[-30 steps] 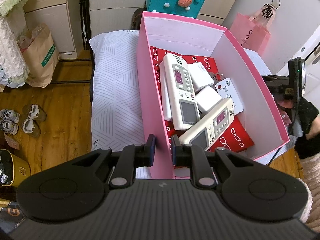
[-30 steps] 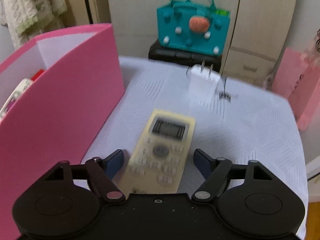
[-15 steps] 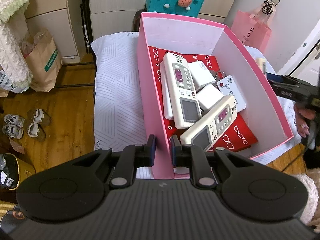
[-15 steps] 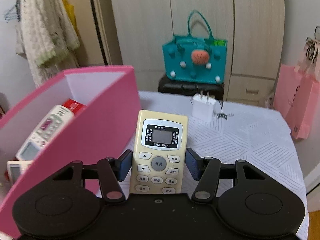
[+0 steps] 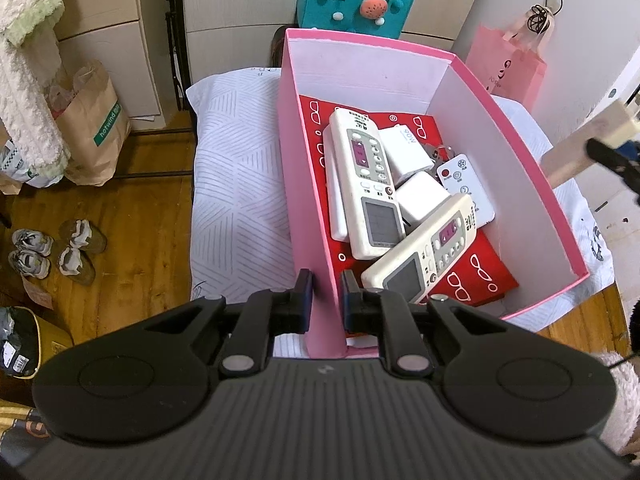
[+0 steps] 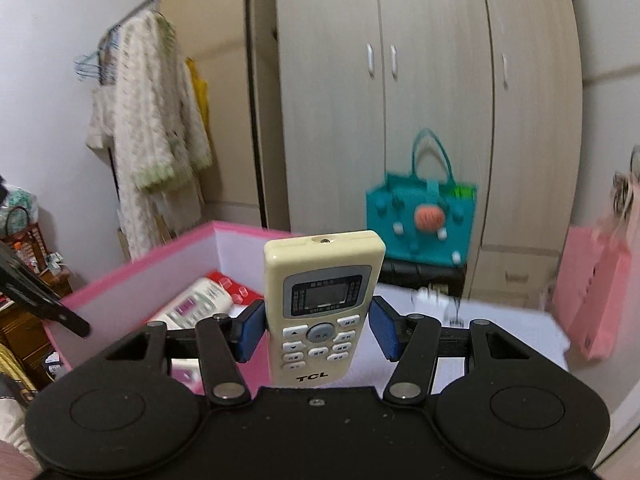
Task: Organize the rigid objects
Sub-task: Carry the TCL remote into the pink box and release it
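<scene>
The near wall of the pink box (image 5: 316, 240) is pinched by the left gripper (image 5: 324, 300), jaws clenched on it; further right, the cream remote (image 6: 320, 304), lifted off the white-covered surface (image 6: 500, 332) since a second ago, is grasped by the right gripper (image 6: 318, 334) beside the box, seemingly bound for it

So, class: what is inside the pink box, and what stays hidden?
Inside the pink box: two long remotes, a small white remote, white adapters, keys, red glasses-print sheet. Beneath them is covered.

"TCL" stands on the cream remote (image 6: 320, 304); "hotwind" on the paper bag (image 5: 96, 128).
</scene>
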Action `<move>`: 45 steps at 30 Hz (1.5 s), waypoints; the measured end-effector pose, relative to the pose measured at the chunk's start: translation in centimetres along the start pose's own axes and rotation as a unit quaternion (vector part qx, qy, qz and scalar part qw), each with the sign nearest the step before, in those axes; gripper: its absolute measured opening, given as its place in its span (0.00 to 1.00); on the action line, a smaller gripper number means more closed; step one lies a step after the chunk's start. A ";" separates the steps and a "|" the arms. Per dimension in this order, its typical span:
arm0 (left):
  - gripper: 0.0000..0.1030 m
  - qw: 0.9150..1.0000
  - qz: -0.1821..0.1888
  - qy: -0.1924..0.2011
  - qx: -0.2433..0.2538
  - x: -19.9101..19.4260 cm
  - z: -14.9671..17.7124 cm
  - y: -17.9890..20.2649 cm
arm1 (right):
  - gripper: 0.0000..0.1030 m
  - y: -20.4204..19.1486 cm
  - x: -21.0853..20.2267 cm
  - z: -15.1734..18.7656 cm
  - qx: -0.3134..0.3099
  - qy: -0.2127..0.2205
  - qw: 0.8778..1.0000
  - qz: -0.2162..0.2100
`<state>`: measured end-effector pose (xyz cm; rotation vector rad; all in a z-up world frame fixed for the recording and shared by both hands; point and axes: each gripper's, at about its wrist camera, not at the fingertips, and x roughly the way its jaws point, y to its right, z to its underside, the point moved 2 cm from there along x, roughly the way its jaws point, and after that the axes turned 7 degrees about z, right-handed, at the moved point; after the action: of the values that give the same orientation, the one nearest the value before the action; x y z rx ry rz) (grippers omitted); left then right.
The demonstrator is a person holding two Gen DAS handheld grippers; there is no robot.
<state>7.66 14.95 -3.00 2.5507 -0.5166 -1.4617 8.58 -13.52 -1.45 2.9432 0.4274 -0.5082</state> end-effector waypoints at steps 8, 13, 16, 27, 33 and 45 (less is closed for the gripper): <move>0.13 1.000 0.002 0.001 -0.003 -0.1 0.0 0.0 | 0.60 -2.9 -1.9 -3.5 -0.011 0.024 0.994 -0.102; 0.13 1.000 0.005 0.001 -0.002 -0.1 0.0 -0.1 | 0.60 -6.3 0.2 -3.5 -0.071 -0.013 0.992 -0.100; 0.13 1.000 0.001 -0.002 0.004 0.0 -0.1 0.0 | 0.60 -8.1 2.2 -3.2 -0.120 -0.062 0.985 -0.105; 0.14 1.000 0.010 -0.001 0.003 0.0 -0.1 -0.3 | 0.60 -10.0 10.5 -2.1 -0.216 -0.201 0.954 -0.047; 0.14 1.000 0.011 -0.001 0.003 -0.1 -0.1 -0.3 | 0.59 -11.4 14.4 -1.9 -0.223 -0.233 0.945 -0.057; 0.15 1.000 0.019 -0.004 -0.001 -0.1 -0.2 -0.6 | 0.67 -9.5 13.3 -3.4 -0.167 -0.187 0.967 -0.052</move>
<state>7.93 15.50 -3.02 2.5196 -0.5621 -1.4603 18.87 -0.53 -3.53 2.4405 0.5582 -0.8886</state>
